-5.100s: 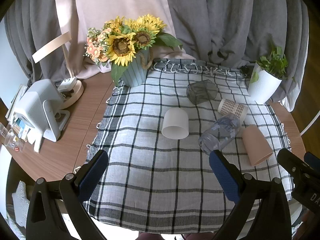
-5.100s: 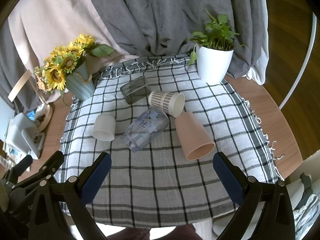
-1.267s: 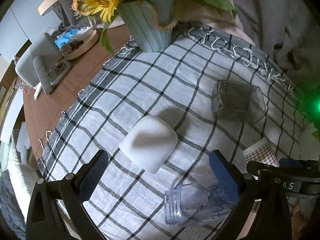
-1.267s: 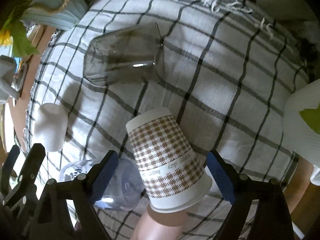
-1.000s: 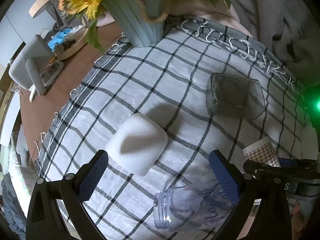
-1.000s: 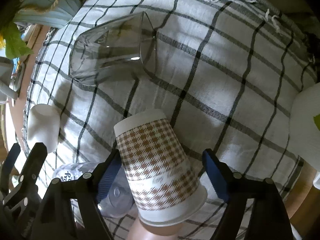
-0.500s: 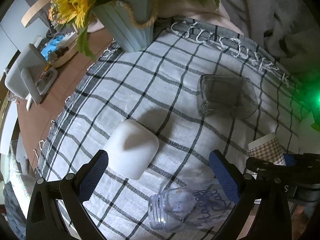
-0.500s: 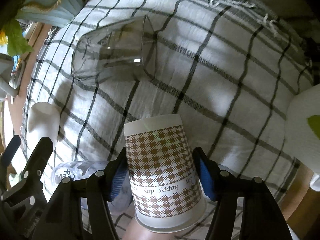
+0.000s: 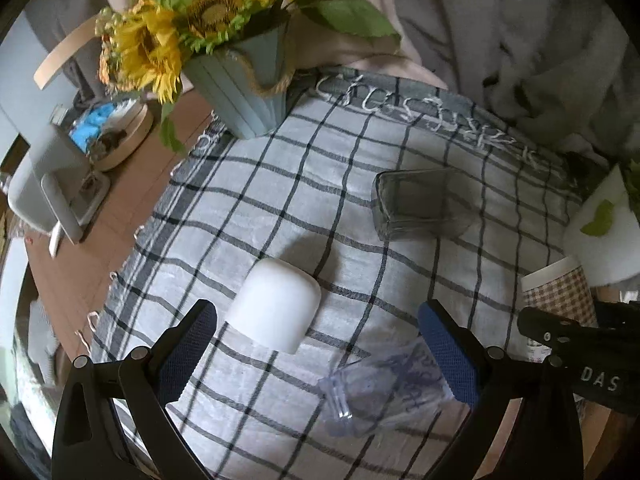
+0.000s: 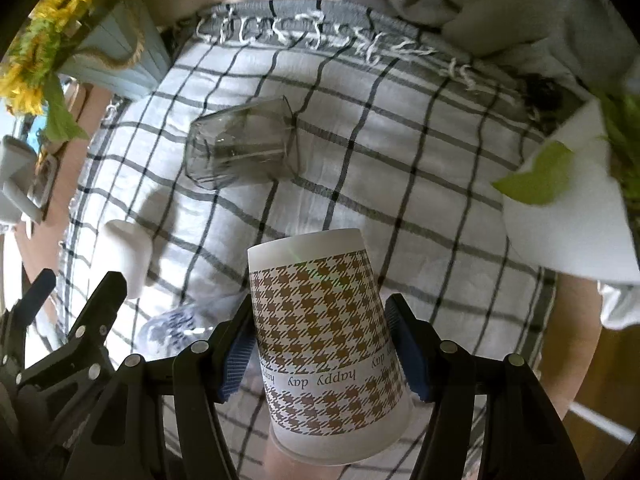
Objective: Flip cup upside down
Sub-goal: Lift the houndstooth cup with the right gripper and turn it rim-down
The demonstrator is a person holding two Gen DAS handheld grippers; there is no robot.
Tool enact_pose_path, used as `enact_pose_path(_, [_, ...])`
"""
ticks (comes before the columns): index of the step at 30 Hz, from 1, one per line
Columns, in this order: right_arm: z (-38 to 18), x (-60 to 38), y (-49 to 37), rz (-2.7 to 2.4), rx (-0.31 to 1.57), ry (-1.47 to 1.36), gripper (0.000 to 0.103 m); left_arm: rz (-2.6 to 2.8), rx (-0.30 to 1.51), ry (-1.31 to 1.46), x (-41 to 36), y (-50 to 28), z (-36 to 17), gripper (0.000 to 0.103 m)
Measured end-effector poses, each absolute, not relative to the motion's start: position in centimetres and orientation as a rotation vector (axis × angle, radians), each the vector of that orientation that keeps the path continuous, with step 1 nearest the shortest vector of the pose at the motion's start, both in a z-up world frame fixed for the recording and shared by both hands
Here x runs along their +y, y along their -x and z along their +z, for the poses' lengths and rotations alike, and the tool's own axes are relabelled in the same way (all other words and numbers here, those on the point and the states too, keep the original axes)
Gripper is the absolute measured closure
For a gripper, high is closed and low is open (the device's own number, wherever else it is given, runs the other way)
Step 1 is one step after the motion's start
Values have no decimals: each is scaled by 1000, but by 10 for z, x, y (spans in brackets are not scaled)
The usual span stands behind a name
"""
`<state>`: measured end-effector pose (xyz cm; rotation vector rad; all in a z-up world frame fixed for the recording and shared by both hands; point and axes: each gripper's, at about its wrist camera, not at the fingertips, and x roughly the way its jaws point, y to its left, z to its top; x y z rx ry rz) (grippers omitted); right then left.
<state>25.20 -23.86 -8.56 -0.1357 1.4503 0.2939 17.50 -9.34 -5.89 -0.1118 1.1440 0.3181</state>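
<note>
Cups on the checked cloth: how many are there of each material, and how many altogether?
Paper: 1, the houndstooth paper cup held in the right gripper.
Glass: 1, the smoky glass tumbler lying on its side.
Clear plastic: 1, the clear plastic cup lying on its side.
Opaque: 2, the white cup and a pink cup.
Total: 5.

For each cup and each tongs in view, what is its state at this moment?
Houndstooth paper cup: gripped by the right tongs, base pointing away from the camera, rim toward it.
White cup: upside down on the checked cloth.
Smoky glass: lying on its side.
Clear plastic cup: lying on its side.
Left tongs: open, holding nothing.
</note>
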Motion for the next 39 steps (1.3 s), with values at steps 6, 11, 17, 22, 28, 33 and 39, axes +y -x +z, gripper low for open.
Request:
enact_pose_path(6, [-60,-252,-221,237,1391,69,40,241,1125,82,-84,-163,-46,0])
enact_pose_path(11, [-45,-249,-189,172,1343,12,40,183,1129,36,-74,-150,-44,0])
enact_pose_path(17, [-36,-232,-144,136,1305,-72,39,95,1152,2,-55,-130,-49,0])
enact_pose_path(22, [-35,-216,-113,87,1263,-154,39,63,1165,-14,-30,-114,-55,0])
enact_pose_path(28, [-48,-191,-84,44,1244,-239,39,52,1183,-32,3,-97,-66,0])
enact_pose_path(33, [-72,-173,-68,37,1274,-317,39,66,1208,-13,26,-87,-76,0])
enact_pose_path(39, [-102,-152,-59,50,1339,-354,39,86,1244,-28,45,-76,-93,0])
